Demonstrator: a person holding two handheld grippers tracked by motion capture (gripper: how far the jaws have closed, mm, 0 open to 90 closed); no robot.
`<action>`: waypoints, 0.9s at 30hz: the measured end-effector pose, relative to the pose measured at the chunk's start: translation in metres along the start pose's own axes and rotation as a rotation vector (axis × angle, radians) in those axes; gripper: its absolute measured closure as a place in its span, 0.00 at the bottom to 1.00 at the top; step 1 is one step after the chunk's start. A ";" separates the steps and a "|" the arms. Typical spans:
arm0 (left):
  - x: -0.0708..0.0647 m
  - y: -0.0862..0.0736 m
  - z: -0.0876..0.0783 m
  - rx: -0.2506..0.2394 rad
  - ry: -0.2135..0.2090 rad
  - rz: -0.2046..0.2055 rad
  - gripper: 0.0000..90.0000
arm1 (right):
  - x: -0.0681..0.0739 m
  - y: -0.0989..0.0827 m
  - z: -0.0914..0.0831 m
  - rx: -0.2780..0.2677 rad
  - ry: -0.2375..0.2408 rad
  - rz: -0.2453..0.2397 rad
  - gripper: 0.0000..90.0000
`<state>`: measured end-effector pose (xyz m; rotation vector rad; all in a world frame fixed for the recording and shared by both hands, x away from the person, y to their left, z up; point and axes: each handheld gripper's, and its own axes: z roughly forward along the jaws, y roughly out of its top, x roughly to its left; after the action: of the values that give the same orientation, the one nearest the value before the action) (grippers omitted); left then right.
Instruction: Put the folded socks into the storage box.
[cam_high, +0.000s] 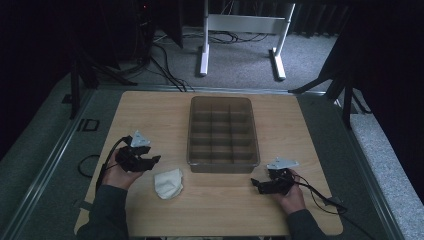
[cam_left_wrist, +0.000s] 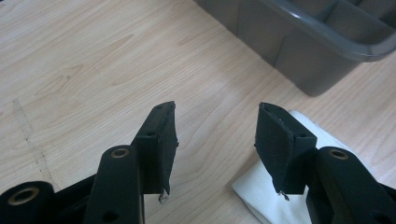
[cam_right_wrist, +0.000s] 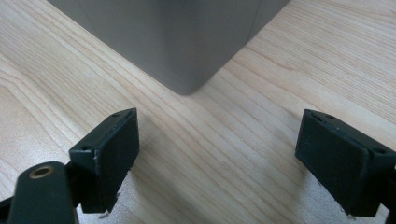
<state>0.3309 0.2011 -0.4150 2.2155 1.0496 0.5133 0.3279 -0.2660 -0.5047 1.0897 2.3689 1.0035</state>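
A grey divided bin (cam_high: 222, 132) stands in the middle of the wooden table (cam_high: 150, 110). A crumpled white cloth (cam_high: 168, 183) lies near the front, left of the bin's near corner. My left gripper (cam_high: 152, 161) hovers just left of the cloth, open with nothing between its fingers. In the left gripper view the left gripper (cam_left_wrist: 217, 126) has the cloth (cam_left_wrist: 261, 191) under its right jaw and the bin (cam_left_wrist: 322, 46) beyond. My right gripper (cam_high: 255, 182) rests open near the bin's front right corner. The right gripper (cam_right_wrist: 217, 140) faces that bin corner (cam_right_wrist: 187, 46).
A person's hands and dark sleeves come in from the bottom edge. Cables trail from both grippers across the table. A white desk frame (cam_high: 240, 35) and dark stands are on the carpet beyond the table's far edge.
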 end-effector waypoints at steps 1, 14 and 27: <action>0.000 0.001 -0.001 0.001 -0.005 0.008 0.54 | 0.000 0.000 0.000 0.000 0.000 0.000 0.15; 0.001 0.009 -0.016 0.008 -0.028 0.056 0.54 | 0.000 0.000 0.000 0.000 0.001 0.001 0.15; -0.002 0.014 -0.020 0.071 -0.079 0.145 0.54 | 0.000 0.000 0.000 0.001 0.000 0.001 0.15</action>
<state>0.3261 0.2004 -0.3906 2.3668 0.8835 0.4533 0.3278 -0.2660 -0.5046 1.0913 2.3698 1.0026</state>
